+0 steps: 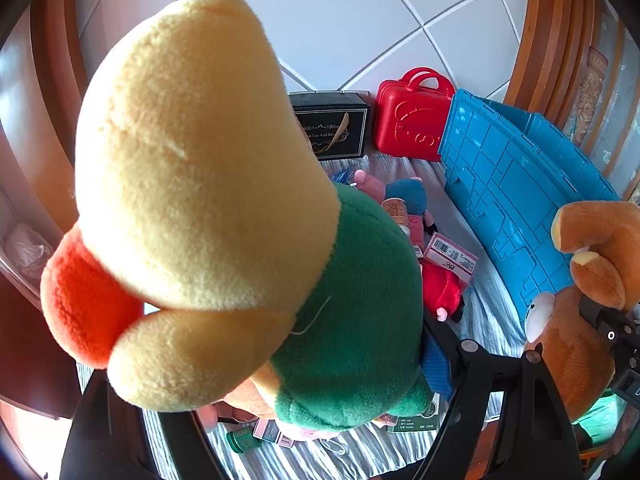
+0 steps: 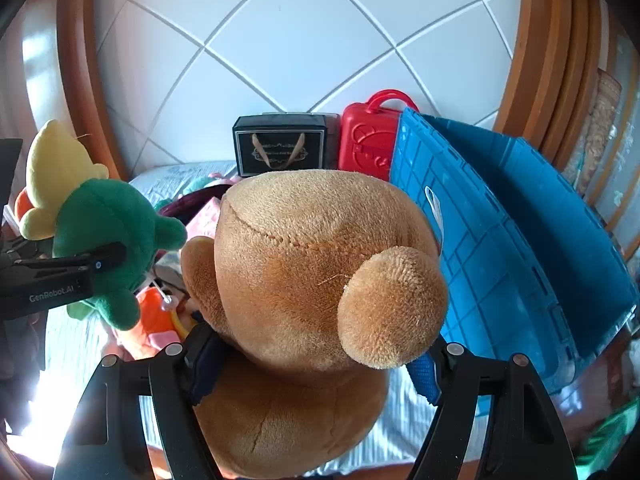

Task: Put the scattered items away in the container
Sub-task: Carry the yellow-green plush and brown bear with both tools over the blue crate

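Filling most of the left wrist view, a yellow-and-green plush toy (image 1: 208, 184) hangs close to the lens: pale yellow fleece head, orange patch at the left, green fleece body below. The left gripper (image 2: 80, 268) is pinching its green body between black fingers (image 2: 108, 258); the side of that gripper reads "GenRobot.AI" in the right wrist view.

Equally close in the right wrist view is a brown plush bear (image 2: 312, 264), short-piled, with a stitched seam across its round head and a rounded ear toward the right. The right gripper (image 2: 312, 364) clamps it between blue-padded fingers (image 2: 422, 372) set wide apart, one on each side of its body.

Below both toys lies a bed with a striped grey-white sheet (image 1: 492, 312), strewn with small items: a red plush piece (image 1: 440, 288), a pink box with a barcode label (image 1: 450, 256), a small green cap (image 1: 240, 438) near the lower edge.

At the right stands the blue plastic container (image 2: 500, 248), ribbed and grid-moulded, its open interior showing only bare plastic. Far against the white tiled wall (image 2: 300, 32) sit a black gift box (image 2: 280, 144) with gold ornamental print partly reading "Cup And", and a red plastic toy suitcase (image 2: 370, 136) embossed with a bear face.
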The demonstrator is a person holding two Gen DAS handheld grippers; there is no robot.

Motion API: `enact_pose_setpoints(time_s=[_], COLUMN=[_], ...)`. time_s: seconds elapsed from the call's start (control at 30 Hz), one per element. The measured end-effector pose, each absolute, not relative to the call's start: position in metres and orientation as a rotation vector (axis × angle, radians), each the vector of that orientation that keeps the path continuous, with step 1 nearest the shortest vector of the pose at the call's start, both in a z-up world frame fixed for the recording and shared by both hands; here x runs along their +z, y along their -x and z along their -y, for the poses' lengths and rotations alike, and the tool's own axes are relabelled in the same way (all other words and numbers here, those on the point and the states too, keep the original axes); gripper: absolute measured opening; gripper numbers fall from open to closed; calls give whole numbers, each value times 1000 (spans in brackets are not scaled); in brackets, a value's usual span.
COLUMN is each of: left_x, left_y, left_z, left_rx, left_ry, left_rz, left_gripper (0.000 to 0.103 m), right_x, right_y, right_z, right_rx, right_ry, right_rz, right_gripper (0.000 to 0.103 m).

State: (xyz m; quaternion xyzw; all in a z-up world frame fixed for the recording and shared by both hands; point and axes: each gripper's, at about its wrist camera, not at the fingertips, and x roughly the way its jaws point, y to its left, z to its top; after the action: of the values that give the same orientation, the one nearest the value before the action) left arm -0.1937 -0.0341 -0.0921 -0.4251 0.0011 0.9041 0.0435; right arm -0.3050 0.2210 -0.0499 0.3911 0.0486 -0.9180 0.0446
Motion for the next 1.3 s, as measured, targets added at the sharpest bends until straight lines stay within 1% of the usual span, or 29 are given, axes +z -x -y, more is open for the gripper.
enact_pose_setpoints(time_s=[0.17, 0.57, 0.87, 1.07, 1.3], left_x=[-70, -15, 13, 32, 50], left_y=[197, 216, 231, 252, 270], left_z=[17, -47, -103, -152, -226], left_rx=[2832, 2985, 3033, 3003, 2919], left_ry=[1257, 1169, 1098, 1066, 1005], left_rz=[-47, -63, -84, -87, -154], left_gripper=[81, 81, 81, 81, 81], right_x=[-33, 27, 50, 64, 70], right_y=[309, 342, 366, 369, 366], right_z=[-237, -301, -354, -400, -465], right_rx=[-2795, -2765, -2758, -2821, -2933], right_ry=[-1123, -931, -867, -806, -797], right_rz=[-117, -123, -109, -104, -52], right_gripper=[76, 76, 76, 76, 76])
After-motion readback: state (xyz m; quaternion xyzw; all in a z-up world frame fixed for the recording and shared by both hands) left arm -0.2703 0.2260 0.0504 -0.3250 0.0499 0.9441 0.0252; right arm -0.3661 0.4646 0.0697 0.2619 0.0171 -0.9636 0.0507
